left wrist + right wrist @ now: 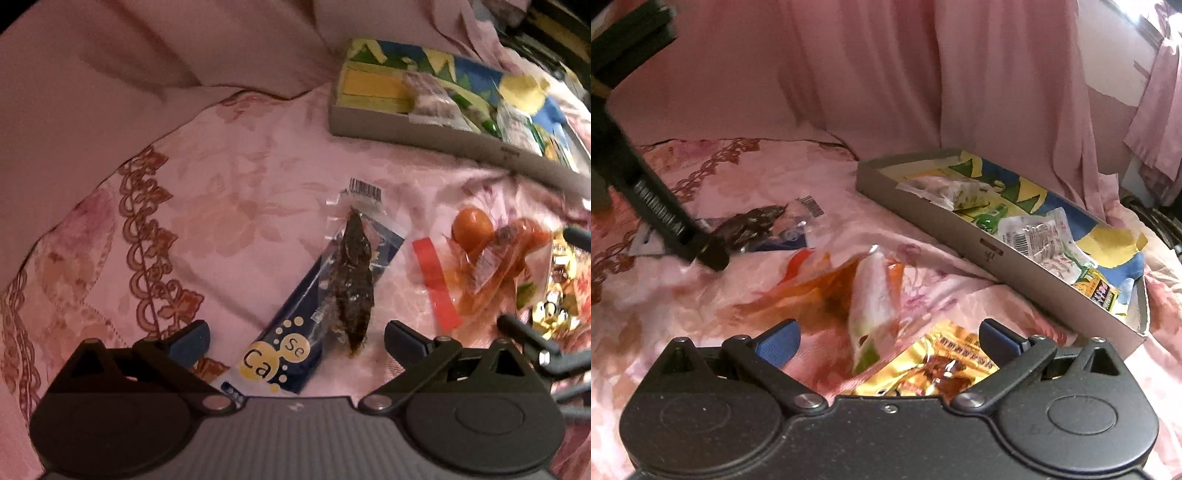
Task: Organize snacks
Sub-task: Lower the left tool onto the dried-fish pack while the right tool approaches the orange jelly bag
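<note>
A dark dried-fish snack in a clear and navy wrapper (pixel 347 280) lies on the pink bedspread between the jaws of my open left gripper (pixel 297 339); it also shows in the right wrist view (pixel 753 225). An orange sausage pack (pixel 491 254) lies to its right, blurred in the right wrist view (pixel 827 288). My right gripper (pixel 888 339) is open above a yellow snack packet (pixel 938 365) and a pale green-tipped packet (pixel 873 306). A grey box (pixel 960 229) holds several snack packets.
The box (pixel 424 129) sits at the back right on the bedspread, its colourful lining showing. A pink curtain (pixel 923 74) hangs behind. The left gripper's black body (pixel 661 214) crosses the left of the right wrist view. The right gripper's tips (pixel 532 336) show at the right edge.
</note>
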Demonstrator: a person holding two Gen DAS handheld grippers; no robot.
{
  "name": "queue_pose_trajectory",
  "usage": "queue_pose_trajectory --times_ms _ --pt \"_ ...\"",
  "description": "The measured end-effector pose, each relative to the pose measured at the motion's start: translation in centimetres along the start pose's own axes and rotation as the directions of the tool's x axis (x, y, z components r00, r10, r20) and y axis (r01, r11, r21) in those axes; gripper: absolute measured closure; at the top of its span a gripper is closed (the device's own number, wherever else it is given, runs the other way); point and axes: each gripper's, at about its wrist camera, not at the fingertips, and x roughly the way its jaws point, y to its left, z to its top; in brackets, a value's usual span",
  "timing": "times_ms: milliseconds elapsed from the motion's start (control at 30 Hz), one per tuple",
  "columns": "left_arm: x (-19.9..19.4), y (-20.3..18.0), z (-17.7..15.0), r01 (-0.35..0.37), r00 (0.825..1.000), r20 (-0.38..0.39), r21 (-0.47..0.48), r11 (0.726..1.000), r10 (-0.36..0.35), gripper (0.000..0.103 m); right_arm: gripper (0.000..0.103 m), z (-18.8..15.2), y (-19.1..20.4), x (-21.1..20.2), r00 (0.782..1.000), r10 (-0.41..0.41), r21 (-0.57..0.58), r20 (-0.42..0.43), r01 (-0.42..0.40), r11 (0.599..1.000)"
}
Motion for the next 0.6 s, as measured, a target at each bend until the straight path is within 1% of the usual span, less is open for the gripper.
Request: queue_pose_trajectory --times_ms 200,267,300,367,467,500,567,600 --pt "0.2 -0.5 0.1 -0.011 1.000 0.011 0.039 0.999 0.011 0.000 0.001 0.6 -0.5 1.1 1.000 0.016 0.024 0.026 -0.017 1.000" --pt "0.4 -0.5 0.2 -0.002 1.000 0.007 0.036 0.999 0.002 0.000 0.010 0.9 -0.6 1.4 0.999 0.026 0.027 0.033 -0.027 0.999" --pt "0.5 -0.5 0.3 0.009 1.000 0.003 0.033 0.999 -0.009 0.000 0.011 0.9 -0.6 1.5 0.999 0.035 0.029 0.032 -0.035 0.999" --pt "0.6 -0.4 0.3 0.017 1.000 -0.003 0.027 0.999 -0.017 0.000 0.019 1.1 -0.6 1.7 0.998 0.054 0.031 0.024 -0.055 0.998" --pt "0.8 -0.1 0.4 0.037 0.999 -0.010 0.014 0.999 -0.037 0.000 0.029 1.1 -0.5 1.7 0.997 0.072 0.026 0.013 -0.073 0.997" --pt "0.8 0.0 0.4 0.048 0.999 -0.012 0.008 0.999 -0.048 0.000 0.030 1.1 -0.4 1.6 0.997 0.075 0.023 0.012 -0.075 0.997" --pt "0.7 0.1 0.4 0.084 0.996 -0.017 0.000 0.997 -0.084 0.001 0.039 1.2 -0.3 1.6 0.997 0.081 0.016 0.010 -0.081 0.997" --pt "0.6 0.1 0.4 0.104 0.994 -0.019 -0.003 0.995 -0.104 0.001 0.042 1.2 -0.3 1.5 0.996 0.089 0.017 0.010 -0.089 0.996"
